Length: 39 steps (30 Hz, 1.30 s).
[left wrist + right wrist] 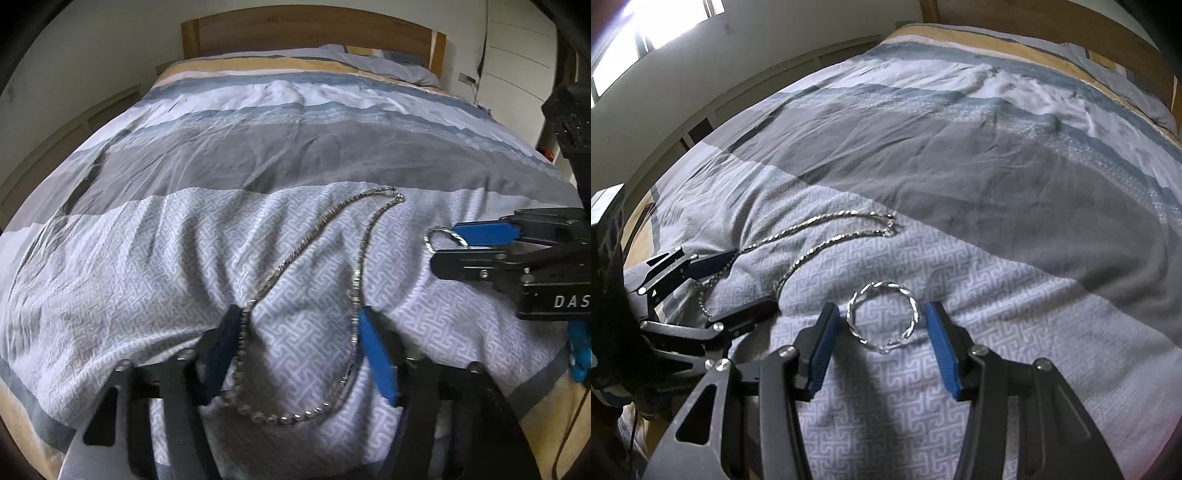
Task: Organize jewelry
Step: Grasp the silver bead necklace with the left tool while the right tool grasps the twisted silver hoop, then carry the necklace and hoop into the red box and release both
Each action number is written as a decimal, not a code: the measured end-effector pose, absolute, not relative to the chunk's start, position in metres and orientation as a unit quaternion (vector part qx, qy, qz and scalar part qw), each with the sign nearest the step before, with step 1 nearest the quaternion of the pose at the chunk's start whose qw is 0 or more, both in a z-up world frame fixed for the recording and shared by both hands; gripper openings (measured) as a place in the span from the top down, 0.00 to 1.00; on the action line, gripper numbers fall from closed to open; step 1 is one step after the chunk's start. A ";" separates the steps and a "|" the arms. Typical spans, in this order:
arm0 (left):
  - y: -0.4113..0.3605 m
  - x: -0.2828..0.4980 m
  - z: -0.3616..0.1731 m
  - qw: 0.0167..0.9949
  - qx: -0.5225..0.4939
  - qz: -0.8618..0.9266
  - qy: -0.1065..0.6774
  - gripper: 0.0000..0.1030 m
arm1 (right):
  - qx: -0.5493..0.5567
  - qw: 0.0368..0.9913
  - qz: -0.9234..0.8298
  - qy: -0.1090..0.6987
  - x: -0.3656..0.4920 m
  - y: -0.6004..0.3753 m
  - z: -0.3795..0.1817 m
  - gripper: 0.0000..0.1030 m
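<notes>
A long silver chain necklace [306, 240] lies in a loop on the patterned duvet [129, 266]. My left gripper [299, 314] is open, its blue pads on either side of the loop's near end. It also shows in the right wrist view [753, 277], with the necklace [827, 221] running away from it. A twisted silver bangle [882, 317] lies flat on the duvet [1015, 314]. My right gripper [881, 310] is open with the bangle between its pads. In the left wrist view the right gripper [447, 243] straddles the bangle [430, 240].
The bed has a wooden headboard [306, 33] and a pillow [384, 62] at the far end. A white wardrobe [517, 55] stands at the right. A window [646, 26] is at the far left in the right wrist view.
</notes>
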<state>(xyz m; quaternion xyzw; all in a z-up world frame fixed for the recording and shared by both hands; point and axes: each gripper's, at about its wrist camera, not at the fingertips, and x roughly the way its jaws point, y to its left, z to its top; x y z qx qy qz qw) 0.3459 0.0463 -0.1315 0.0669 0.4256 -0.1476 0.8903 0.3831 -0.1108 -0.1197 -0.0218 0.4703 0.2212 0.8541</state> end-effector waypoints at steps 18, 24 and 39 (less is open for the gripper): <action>0.025 0.289 -0.086 0.884 0.033 -0.213 0.415 0.96 | 0.022 0.870 0.218 0.441 0.306 -0.136 -0.080 0.64; 0.003 0.260 -0.047 0.888 0.023 -0.237 0.394 0.96 | 0.037 0.881 0.208 0.423 0.265 -0.165 -0.050 0.64; -0.138 0.206 0.079 0.874 -0.004 -0.377 0.307 0.96 | 0.062 0.921 0.080 0.377 0.169 -0.334 0.025 0.64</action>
